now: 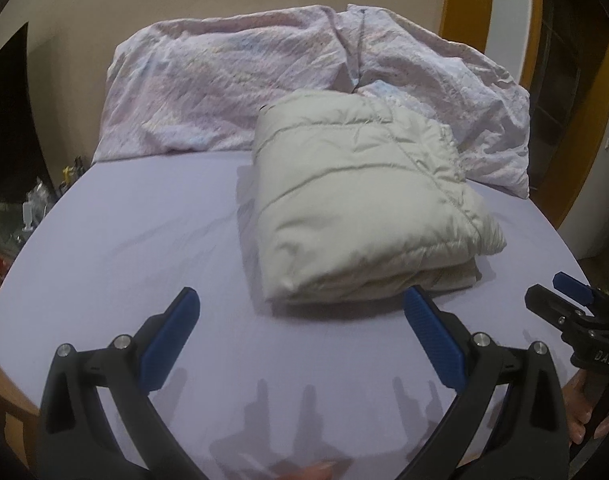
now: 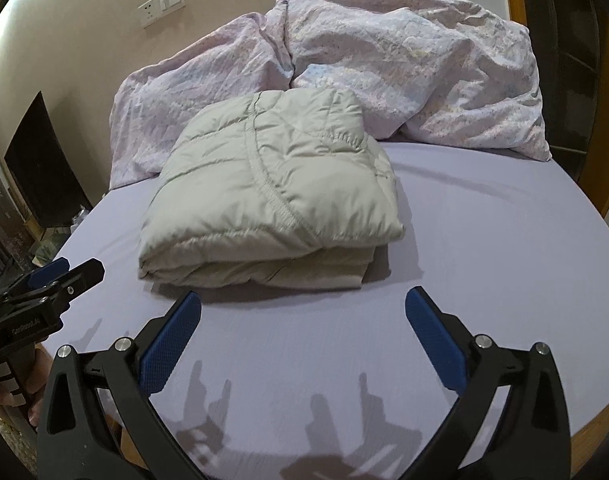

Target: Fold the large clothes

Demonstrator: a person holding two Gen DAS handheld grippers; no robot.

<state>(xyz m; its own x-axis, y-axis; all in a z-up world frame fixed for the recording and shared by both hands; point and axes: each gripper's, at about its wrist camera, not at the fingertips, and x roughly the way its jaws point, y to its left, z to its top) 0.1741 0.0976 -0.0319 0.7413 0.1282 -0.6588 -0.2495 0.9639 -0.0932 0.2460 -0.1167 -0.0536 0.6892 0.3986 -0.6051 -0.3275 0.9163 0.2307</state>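
Observation:
A pale grey-beige quilted jacket (image 1: 364,200) lies folded into a thick square bundle on the lavender bed sheet (image 1: 144,232); it also shows in the right wrist view (image 2: 268,196). My left gripper (image 1: 300,300) is open and empty, just in front of the bundle's near edge. My right gripper (image 2: 303,300) is open and empty, just in front of the bundle. Each gripper shows at the edge of the other's view: the right one (image 1: 572,300) at the right, the left one (image 2: 64,276) at the left.
A crumpled pink-white duvet (image 1: 264,76) is heaped along the back of the bed against the wall; it also shows in the right wrist view (image 2: 404,64). A dark screen (image 2: 44,168) and clutter stand beside the bed at left. A wooden frame (image 1: 464,0) rises at back right.

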